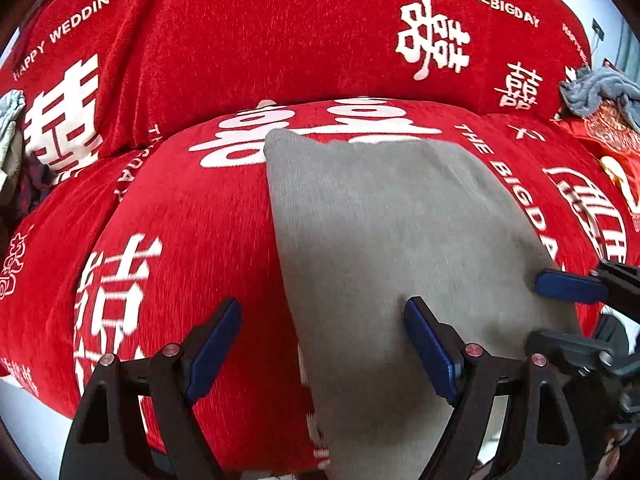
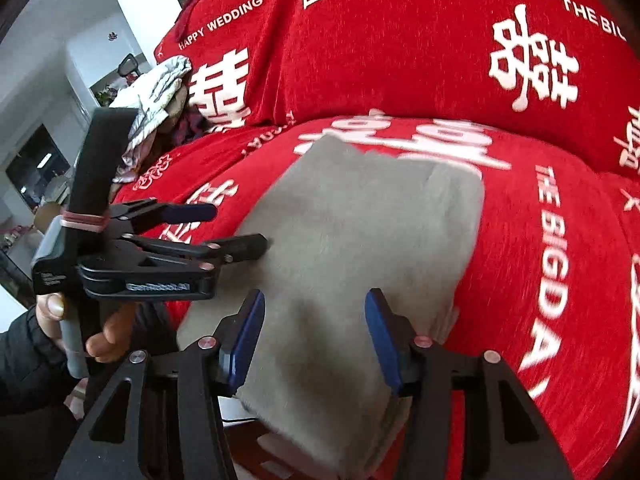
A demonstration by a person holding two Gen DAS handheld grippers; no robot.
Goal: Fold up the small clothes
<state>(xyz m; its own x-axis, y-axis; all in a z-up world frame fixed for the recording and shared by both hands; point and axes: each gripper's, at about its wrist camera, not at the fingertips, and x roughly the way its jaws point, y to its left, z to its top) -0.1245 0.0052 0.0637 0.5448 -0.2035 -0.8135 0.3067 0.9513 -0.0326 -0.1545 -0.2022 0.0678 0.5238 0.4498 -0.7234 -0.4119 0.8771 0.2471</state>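
A grey folded garment [image 1: 380,208] [image 2: 360,220] lies flat on the red sofa seat cushion [image 1: 192,216] [image 2: 520,216], its near end hanging over the front edge. My left gripper [image 1: 322,344] is open and wide, straddling the garment's left edge: one pad over red fabric, the other over grey cloth. My right gripper [image 2: 316,340] stands open over the near part of the garment, which lies under and between its blue pads without being pinched. From the left wrist, the right gripper [image 1: 560,316] shows at the garment's right edge. From the right wrist, the left gripper [image 2: 228,230] shows at its left edge.
The sofa back [image 1: 260,40] with white lettering rises behind the cushion. A blue-grey garment [image 1: 596,92] and a red bag [image 1: 612,136] lie at the far right. A pile of clothes [image 2: 160,84] sits at the sofa's left end. A person's hand [image 2: 108,332] holds the left gripper's handle.
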